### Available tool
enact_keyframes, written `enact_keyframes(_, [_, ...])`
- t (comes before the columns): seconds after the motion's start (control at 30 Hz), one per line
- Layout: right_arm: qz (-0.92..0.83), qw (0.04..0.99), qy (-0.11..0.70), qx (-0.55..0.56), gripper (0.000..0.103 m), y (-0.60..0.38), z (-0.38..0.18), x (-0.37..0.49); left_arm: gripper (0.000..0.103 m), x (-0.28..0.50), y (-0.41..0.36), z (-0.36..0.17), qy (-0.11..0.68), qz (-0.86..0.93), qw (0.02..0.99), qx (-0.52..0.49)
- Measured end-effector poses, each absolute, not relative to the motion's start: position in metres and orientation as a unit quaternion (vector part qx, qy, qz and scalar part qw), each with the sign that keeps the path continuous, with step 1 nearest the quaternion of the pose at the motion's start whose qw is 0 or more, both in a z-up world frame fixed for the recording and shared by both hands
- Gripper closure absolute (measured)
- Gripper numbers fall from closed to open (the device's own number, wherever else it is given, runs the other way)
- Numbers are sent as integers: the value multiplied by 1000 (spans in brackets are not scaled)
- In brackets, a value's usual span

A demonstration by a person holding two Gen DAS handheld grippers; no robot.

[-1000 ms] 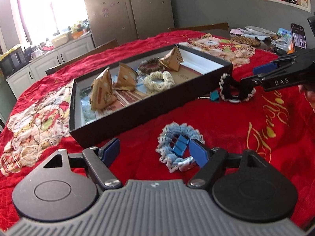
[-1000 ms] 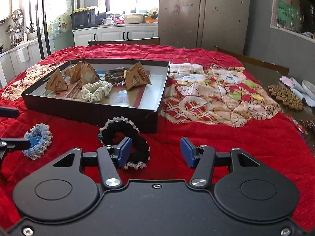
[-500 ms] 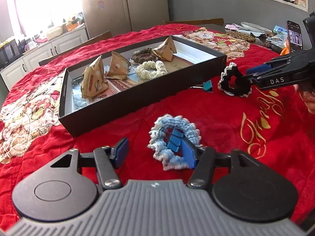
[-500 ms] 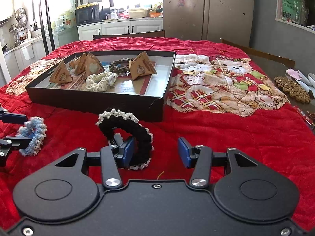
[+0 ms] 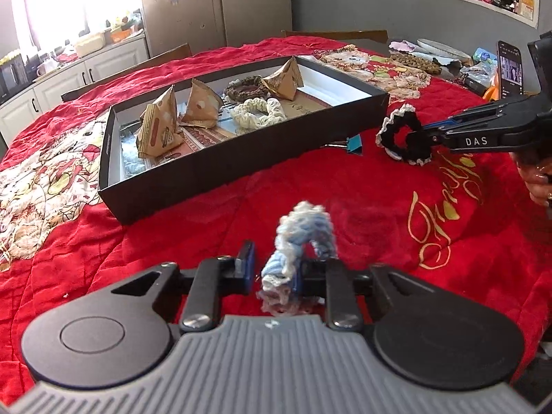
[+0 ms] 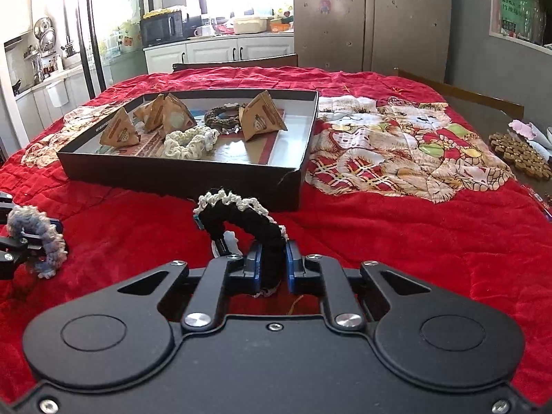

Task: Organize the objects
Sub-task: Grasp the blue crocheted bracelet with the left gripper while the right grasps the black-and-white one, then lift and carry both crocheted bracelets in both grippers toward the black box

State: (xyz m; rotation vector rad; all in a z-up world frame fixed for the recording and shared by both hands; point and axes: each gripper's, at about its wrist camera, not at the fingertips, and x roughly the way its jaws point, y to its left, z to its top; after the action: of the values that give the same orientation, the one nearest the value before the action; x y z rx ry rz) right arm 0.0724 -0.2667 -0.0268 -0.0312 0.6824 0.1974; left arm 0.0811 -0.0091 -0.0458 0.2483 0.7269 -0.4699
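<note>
Both grippers have closed in the last sec: left gripper point(image 5: 272, 272) fingers now pinch the blue scrunchie point(image 5: 300, 238), right gripper point(image 6: 270, 264) fingers clamp the black scrunchie point(image 6: 248, 220) w/ white trim. Both are lifted off the red cloth point(image 5: 345, 189), so prob. ready to go into the black box point(image 5: 220, 162) just ahead. Blue one hangs crumpled, slightly blurred.

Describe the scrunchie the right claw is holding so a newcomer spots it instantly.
Find the black box on the red quilt. Just in front of its near corner, the right claw pinches a black scrunchie. Its white lace edging separates it from the blue scrunchie.
</note>
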Motion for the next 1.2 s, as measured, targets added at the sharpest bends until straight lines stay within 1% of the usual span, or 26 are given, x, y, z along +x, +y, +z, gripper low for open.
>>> enact_keyframes(0.23, [101,939,329,-15,90,-265,-24,70,75,79,-7,-40,332,-216,910,121])
enact_keyframes(0.37, [103,939,327,-15,91,-265,-23,70,78,77,-7,-38,322,-213,914,126])
enact_keyframes(0.5, [103,940,324,-15,91,-265,-22,69,86,76,-8,-34,313,-216,916,127])
enact_keyframes(0.6, [105,941,322,-16,91,-264,-20,68,89,75,-8,-32,306,-214,919,124])
enact_keyframes(1.2, [113,947,301,-23,92,-260,-7,59,90,70,-10,-19,285,-218,926,116])
